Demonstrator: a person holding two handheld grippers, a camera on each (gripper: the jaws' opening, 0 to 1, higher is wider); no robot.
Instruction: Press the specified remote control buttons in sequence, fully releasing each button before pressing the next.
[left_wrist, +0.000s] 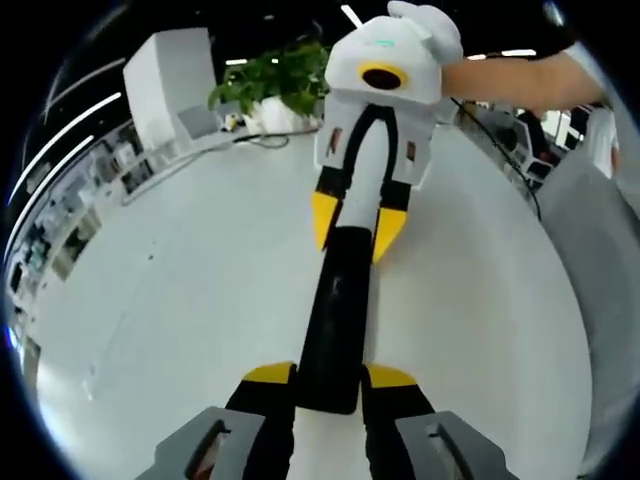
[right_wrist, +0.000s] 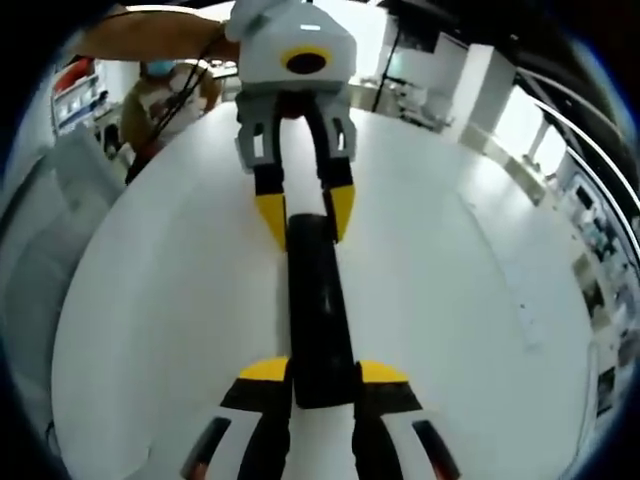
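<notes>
You hold the long black remote (left_wrist: 340, 320) over the white table (left_wrist: 180, 300), one gripper at each end. Your left gripper (left_wrist: 330, 378) pinches its near end, and your right gripper (right_wrist: 310, 372) pinches the other end. No button is being pressed yet, I think. Next, one gripper likely must let go and push the first button.

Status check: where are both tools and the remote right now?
Left tool and right tool clamp opposite ends of the black remote control. Remote lies on the white table. Nothing in the way.
</notes>
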